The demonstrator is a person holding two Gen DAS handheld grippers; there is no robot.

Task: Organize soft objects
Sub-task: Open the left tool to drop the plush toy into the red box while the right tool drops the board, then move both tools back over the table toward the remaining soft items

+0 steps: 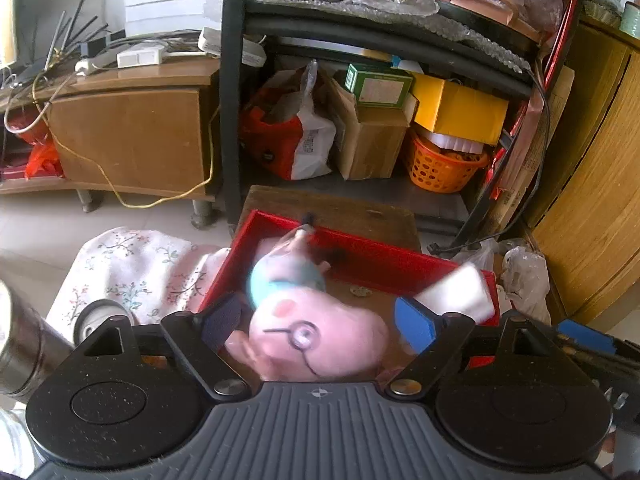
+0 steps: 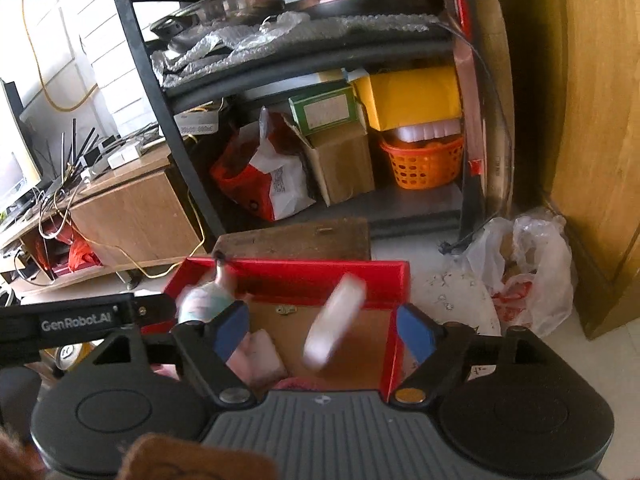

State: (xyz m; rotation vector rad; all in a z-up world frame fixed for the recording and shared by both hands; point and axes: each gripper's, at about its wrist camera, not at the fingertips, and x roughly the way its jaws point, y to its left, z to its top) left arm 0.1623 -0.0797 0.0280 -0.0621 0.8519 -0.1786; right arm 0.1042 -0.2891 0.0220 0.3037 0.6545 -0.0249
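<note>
A pink pig plush (image 1: 316, 336) with glasses and a teal shirt hangs blurred between the fingers of my left gripper (image 1: 320, 324). The pads stand just clear of its head, so the gripper is open. Under it lies a red box (image 1: 384, 260) with a brown floor. In the right wrist view a white soft block (image 2: 334, 320) is a blur in mid-air over the red box (image 2: 320, 276), loose between the wide-apart fingers of my right gripper (image 2: 324, 332). The plush's body (image 2: 204, 300) shows at the box's left wall. The white block (image 1: 456, 292) also appears in the left wrist view.
The box rests on a dark wooden board (image 1: 332, 208) in front of a black rack (image 1: 230, 120) holding cartons and an orange basket (image 1: 440, 168). A floral cloth (image 1: 132, 272) and a metal flask (image 1: 20, 348) lie left. Plastic bags (image 2: 520, 272) and a wooden cabinet (image 2: 592, 120) stand right.
</note>
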